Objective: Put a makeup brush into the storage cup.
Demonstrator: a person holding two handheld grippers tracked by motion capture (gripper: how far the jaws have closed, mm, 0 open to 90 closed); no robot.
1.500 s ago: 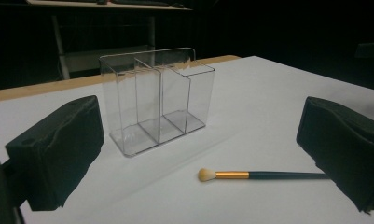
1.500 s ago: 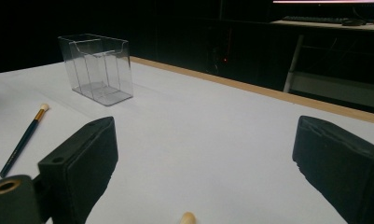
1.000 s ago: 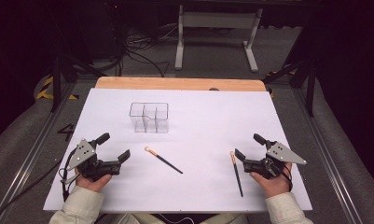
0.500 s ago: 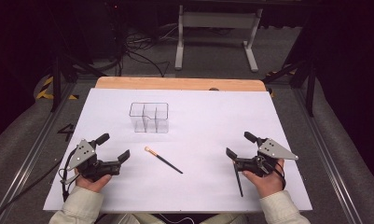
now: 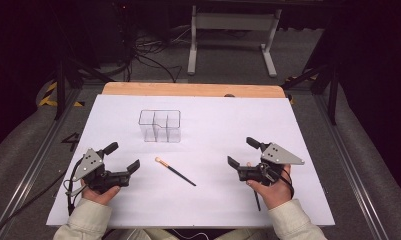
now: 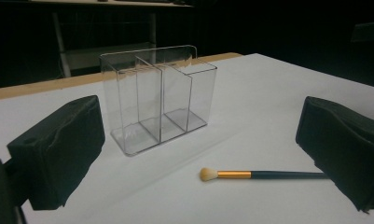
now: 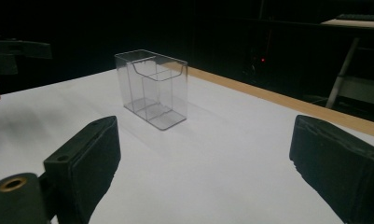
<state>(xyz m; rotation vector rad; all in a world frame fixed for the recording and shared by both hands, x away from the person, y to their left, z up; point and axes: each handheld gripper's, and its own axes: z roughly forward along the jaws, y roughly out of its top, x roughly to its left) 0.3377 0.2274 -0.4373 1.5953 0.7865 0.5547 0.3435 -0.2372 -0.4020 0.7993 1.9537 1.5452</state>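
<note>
Right gripper (image 5: pixel 244 154) has been moved toward the middle of the worktop (image 5: pixel 308 200) over the last second, and its jaws are held wide apart with nothing between them. One second ago a second brush could be seen whole, just beside that gripper near the worktop's right front corner. Now most of that second brush (image 5: pixel 257 201) is covered by the hand, and only its dark tail is seen sticking out toward the front edge. It is judged that this brush was passed over, not picked up, so no brush has been lifted yet.

The left gripper (image 5: pixel 123 159) is kept where it was, near the left front corner. Its jaws are also wide open and nothing is held. In the left gripper view, the first brush (image 6: pixel 264 175) is seen lying flat between the jaws but farther off, with its pale tip pointing at the clear box (image 6: pixel 159 98). In the high view this brush (image 5: pixel 175 171) lies near the middle of the worktop, and the box (image 5: pixel 160 125) stands upright closer to the back edge. All its compartments look empty.

The brush handle's far end is cut off behind one jaw in the left gripper view. Whether the hidden brush is touched by the right hand cannot be told.
</note>
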